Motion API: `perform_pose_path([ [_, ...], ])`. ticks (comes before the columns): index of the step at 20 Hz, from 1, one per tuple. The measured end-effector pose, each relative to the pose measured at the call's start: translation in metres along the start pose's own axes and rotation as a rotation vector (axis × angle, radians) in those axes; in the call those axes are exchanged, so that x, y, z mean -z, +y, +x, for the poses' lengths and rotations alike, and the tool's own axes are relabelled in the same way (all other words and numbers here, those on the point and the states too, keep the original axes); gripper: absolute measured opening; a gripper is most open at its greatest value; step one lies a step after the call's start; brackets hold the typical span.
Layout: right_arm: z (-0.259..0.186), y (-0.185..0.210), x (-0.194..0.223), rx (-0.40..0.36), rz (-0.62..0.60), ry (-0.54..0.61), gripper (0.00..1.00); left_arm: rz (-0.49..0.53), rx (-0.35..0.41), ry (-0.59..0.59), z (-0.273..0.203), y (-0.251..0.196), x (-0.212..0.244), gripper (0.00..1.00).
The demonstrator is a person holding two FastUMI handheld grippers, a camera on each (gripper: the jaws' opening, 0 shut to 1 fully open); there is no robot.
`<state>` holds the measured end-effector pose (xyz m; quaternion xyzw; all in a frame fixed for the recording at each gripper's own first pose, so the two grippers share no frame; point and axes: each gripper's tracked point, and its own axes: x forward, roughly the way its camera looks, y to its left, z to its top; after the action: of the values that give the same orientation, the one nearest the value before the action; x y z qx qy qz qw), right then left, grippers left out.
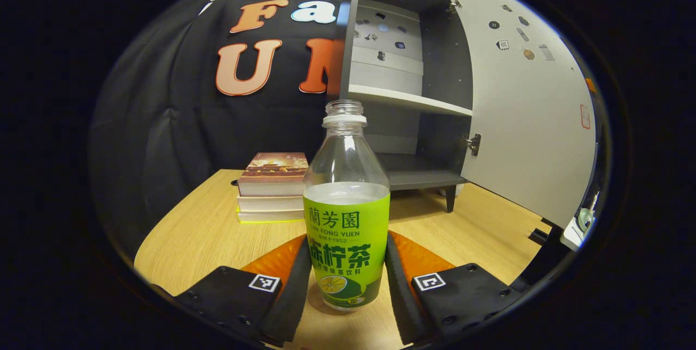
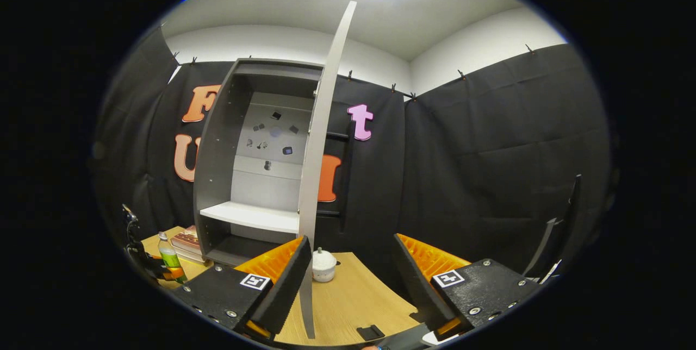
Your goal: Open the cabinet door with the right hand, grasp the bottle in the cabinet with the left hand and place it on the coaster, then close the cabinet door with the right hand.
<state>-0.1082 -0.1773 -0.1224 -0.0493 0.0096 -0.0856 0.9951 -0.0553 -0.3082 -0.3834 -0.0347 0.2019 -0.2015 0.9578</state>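
Bottle [image 1: 346, 214]: upright on the wooden table [image 1: 206, 236], between the left gripper [image 1: 346, 279] fingers, which look slightly apart from it (released).
Cabinet door [image 1: 524, 105]: swung open.
Right gripper [image 2: 348, 276]: jaws spread, beside the door's edge.

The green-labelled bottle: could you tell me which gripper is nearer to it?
Left. The left gripper brackets the bottle on the table; the right gripper sits by the cabinet door, away from it.

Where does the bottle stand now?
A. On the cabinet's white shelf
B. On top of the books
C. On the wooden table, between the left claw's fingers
C: in the left gripper view the bottle stands on the table, the left claw around it.
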Motion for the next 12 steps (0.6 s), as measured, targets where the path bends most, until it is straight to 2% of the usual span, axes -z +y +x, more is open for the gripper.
perform_pose_path([
  [6,0.001,0.002,0.002,0.0,-0.001,0.007,0.93,0.021,-0.023,-0.028,0.009,0.009,0.018,0.72],
  [7,0.001,0.001,0.002,0.0,0.001,0.008,0.93,0.017,-0.022,-0.029,0.011,0.009,0.02,0.76],
  [10,0.002,0.001,0.004,0.002,0.007,0.015,0.93,0.01,-0.022,-0.017,0.013,0.01,0.03,0.75],
  [12,0.0,0.002,0.005,-0.005,0.019,0.02,0.94,0.012,-0.02,-0.004,0.012,0.009,0.037,0.77],
])
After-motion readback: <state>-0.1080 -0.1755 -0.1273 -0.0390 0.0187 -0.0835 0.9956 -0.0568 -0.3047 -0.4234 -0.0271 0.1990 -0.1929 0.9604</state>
